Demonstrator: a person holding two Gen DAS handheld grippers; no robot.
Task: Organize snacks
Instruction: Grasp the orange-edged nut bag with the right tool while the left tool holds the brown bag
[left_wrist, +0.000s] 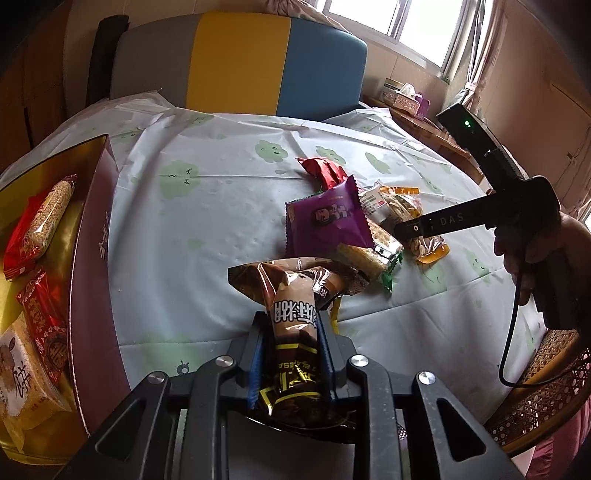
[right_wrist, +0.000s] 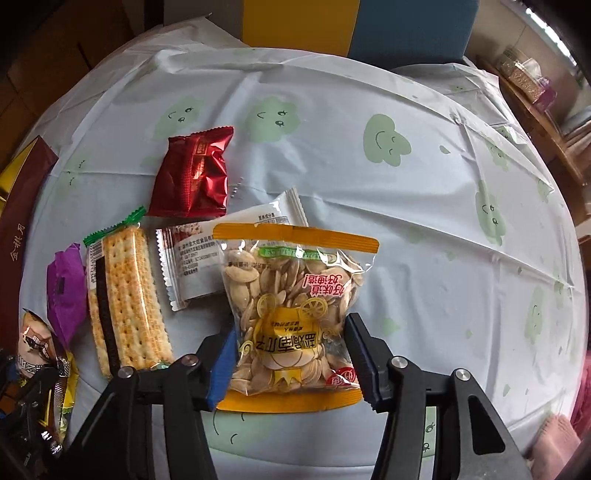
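Wrapper film hides my left hand-held gripper (left_wrist: 291, 328) fingertips, which are clamped on a brown snack packet (left_wrist: 295, 314) held above the surface (left_wrist: 221, 206); its lower end is cut off behind the jaws. My right hand-held gripper (right_wrist: 291, 354) stands spread around a clear pumpkin seed bag (right_wrist: 295, 314) with orange ends lying on the surface; whether the pads touch it I cannot tell.

A purple packet (left_wrist: 327, 218), a cracker pack (right_wrist: 125, 295) with green ends, a white sachet (right_wrist: 192, 258) partly under the seed bag, and a red foil packet (right_wrist: 192, 177) lie close together. At my left a maroon gift box (left_wrist: 92, 258) holds a sesame bar (left_wrist: 50, 218) and red packets (left_wrist: 40, 314).

"DAS" reads on the right tool's finger; the packets carry Chinese print.
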